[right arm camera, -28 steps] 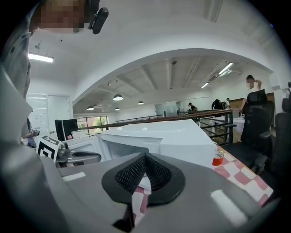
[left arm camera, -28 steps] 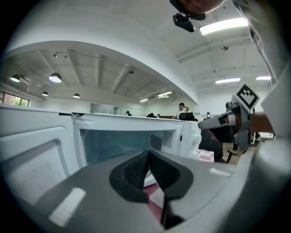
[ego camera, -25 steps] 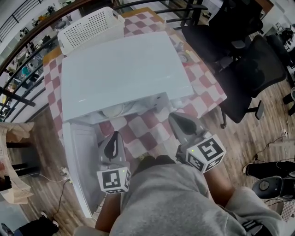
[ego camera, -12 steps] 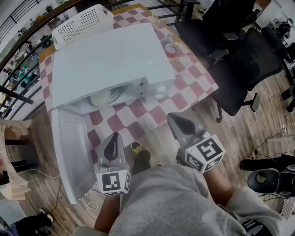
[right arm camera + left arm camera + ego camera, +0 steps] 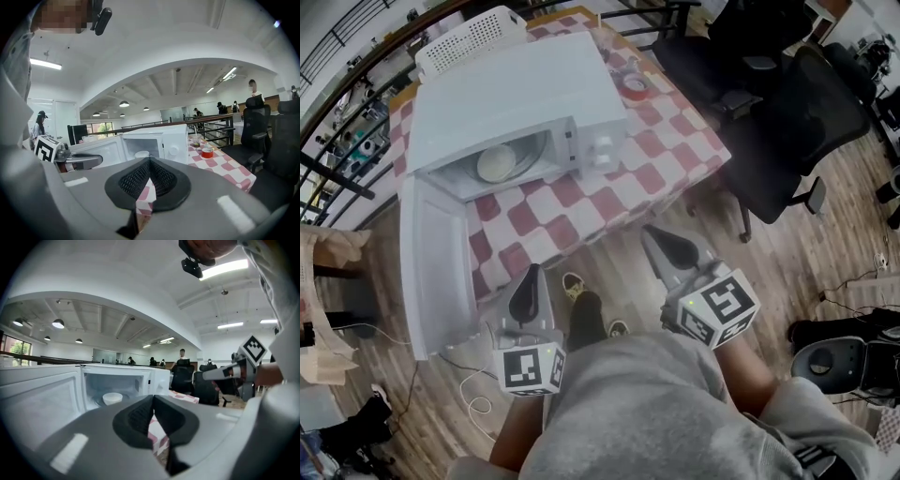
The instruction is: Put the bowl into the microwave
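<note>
the bowl [image 5: 497,162] sat inside the open microwave [image 5: 511,98] on the desk [image 5: 581,211]; facing it, left gripper [image 5: 526,292] and right gripper [image 5: 668,251] held jaws together, empty.

Open-plan office with swivel chairs [image 5: 787,122]

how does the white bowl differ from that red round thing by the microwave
The bowl is white; the red round thing is red with a pale centre. The bowl sits inside the open microwave; the red round thing lies outside on the checked tablecloth. The bowl looks wider. Both are round.
</note>
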The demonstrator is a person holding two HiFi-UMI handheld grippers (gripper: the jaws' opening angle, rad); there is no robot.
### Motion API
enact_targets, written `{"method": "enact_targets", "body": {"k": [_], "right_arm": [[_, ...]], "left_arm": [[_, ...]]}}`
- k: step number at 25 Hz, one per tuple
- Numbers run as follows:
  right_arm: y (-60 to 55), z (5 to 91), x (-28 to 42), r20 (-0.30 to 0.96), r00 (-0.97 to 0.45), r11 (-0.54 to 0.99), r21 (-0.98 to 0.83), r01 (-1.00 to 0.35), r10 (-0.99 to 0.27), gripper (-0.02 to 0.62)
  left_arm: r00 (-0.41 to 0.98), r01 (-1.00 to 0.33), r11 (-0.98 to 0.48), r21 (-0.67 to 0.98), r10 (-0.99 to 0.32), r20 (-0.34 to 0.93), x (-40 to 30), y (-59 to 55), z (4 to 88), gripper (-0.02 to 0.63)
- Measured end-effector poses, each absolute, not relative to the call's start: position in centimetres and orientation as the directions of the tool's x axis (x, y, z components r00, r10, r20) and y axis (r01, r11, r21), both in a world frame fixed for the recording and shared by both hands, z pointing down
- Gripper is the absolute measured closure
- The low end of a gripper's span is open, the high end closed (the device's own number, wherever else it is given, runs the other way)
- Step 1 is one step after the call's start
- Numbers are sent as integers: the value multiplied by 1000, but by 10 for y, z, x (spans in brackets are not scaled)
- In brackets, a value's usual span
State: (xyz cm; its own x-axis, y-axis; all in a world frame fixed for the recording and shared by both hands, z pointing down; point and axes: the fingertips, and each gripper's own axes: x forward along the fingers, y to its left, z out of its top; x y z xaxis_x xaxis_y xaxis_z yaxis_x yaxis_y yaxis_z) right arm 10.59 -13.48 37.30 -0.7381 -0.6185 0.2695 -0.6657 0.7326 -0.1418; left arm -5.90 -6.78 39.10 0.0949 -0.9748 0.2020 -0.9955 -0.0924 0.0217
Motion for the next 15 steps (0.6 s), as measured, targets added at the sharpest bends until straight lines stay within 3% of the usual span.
{"method": "enact_targets", "body": {"k": [15], "right_arm": [[-35,383,140,287,-764,754,-173,-634,-577,598]], "left_arm": [[17,-1000,-19,-10,-977,213,-32,48,380,595]]}}
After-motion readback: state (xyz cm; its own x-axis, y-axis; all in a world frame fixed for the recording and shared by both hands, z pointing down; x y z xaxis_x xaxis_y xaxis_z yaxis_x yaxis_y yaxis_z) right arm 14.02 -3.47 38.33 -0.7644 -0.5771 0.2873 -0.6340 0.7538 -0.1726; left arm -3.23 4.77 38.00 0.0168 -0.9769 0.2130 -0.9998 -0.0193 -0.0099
